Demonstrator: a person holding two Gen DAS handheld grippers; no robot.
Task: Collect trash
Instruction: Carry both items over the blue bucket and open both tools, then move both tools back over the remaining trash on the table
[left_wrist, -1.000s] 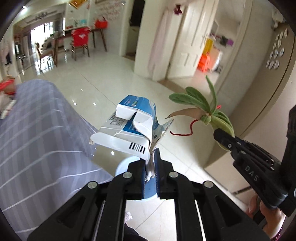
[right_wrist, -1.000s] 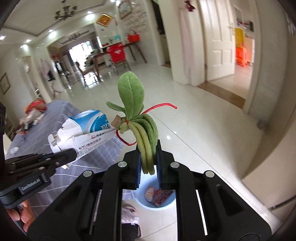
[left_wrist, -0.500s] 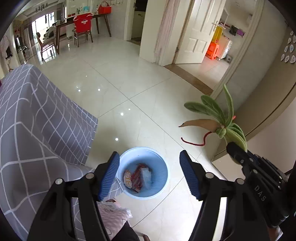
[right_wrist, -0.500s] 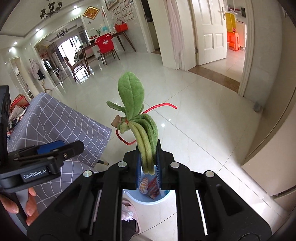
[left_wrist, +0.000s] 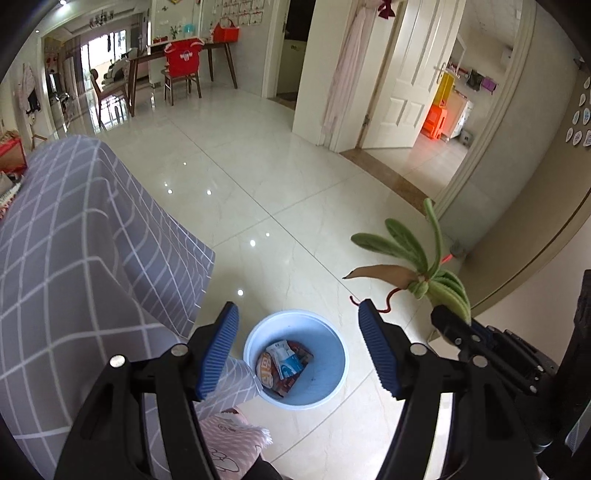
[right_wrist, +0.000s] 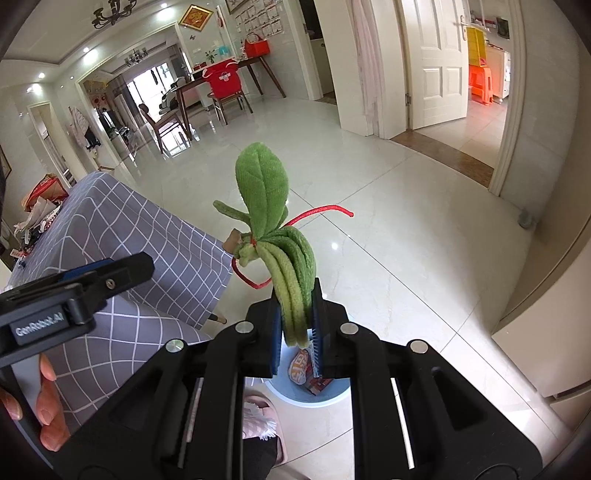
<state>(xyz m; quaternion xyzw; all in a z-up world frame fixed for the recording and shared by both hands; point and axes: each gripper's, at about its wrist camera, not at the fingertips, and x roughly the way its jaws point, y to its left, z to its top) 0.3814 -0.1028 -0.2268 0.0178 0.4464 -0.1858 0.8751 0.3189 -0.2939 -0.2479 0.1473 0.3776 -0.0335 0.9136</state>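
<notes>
My left gripper (left_wrist: 297, 350) is open and empty, held above a light blue trash bin (left_wrist: 334, 356) on the floor. The bin holds a blue and white carton (left_wrist: 285, 360) and some wrappers. My right gripper (right_wrist: 295, 334) is shut on a green plush plant with a red cord (right_wrist: 280, 236), held upright above the same bin (right_wrist: 332, 397). The plant also shows at the right of the left wrist view (left_wrist: 424, 273). The left gripper's side shows in the right wrist view (right_wrist: 74, 291).
A table with a grey checked cloth (left_wrist: 74, 258) stands at the left, next to the bin. A pink slipper (left_wrist: 236, 439) is on the floor by the bin. Glossy tile floor (left_wrist: 277, 184) stretches ahead. A doorway and white door (left_wrist: 406, 74) are at the back right.
My left gripper opened and let go of the blue and white carton, which now lies in the bin. The right gripper still holds the plant and has shifted little.
</notes>
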